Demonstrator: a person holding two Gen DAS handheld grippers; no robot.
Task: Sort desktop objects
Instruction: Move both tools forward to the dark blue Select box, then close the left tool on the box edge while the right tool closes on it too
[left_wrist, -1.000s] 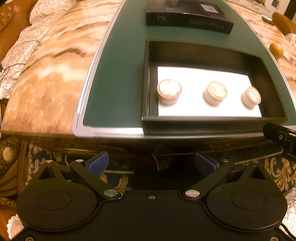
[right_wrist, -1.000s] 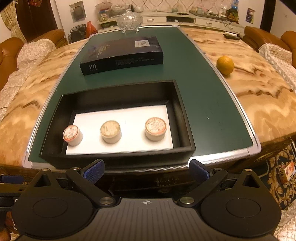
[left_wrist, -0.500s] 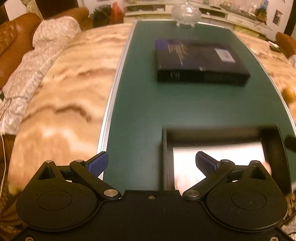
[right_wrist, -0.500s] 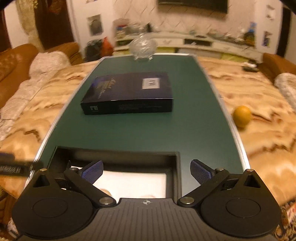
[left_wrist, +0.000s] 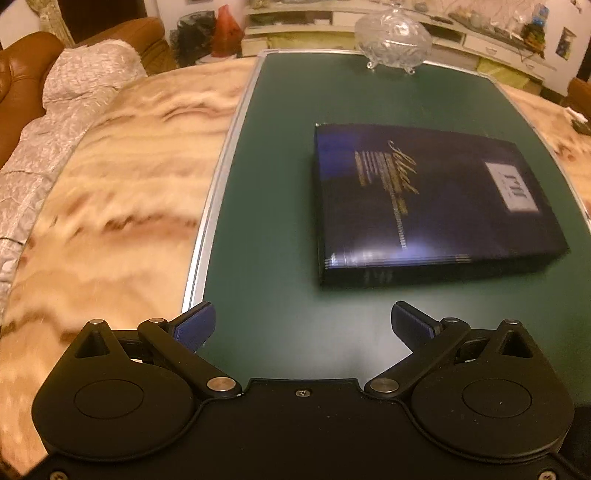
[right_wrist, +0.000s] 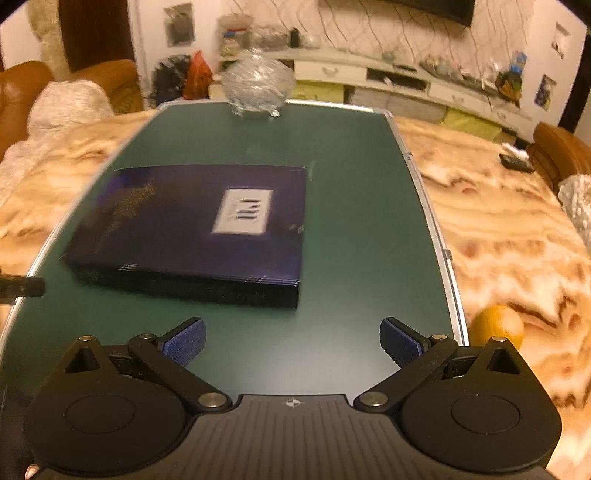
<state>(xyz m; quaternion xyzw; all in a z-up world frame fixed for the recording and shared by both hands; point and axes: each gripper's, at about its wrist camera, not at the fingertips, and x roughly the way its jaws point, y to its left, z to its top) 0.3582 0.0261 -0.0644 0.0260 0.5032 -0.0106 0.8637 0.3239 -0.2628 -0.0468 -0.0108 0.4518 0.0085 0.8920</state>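
A flat dark blue box lid (left_wrist: 424, 199) with gold lettering and a white label lies on the green mat (left_wrist: 280, 192). It also shows in the right wrist view (right_wrist: 199, 225). My left gripper (left_wrist: 303, 325) is open and empty, hovering over the mat just short of the lid's near left corner. My right gripper (right_wrist: 293, 341) is open and empty, hovering over the mat in front of the lid's near right corner. The black tray with the round tins is out of both views.
A glass lidded bowl (left_wrist: 393, 37) stands at the mat's far end, also in the right wrist view (right_wrist: 258, 83). An orange (right_wrist: 498, 326) lies on the marble tabletop (right_wrist: 517, 240) right of the mat. Sofas and a cabinet stand behind.
Both grippers have moved forward over the table, past the black tray, which has dropped out of view. The dark blue lid is now close in front. Both stay open.
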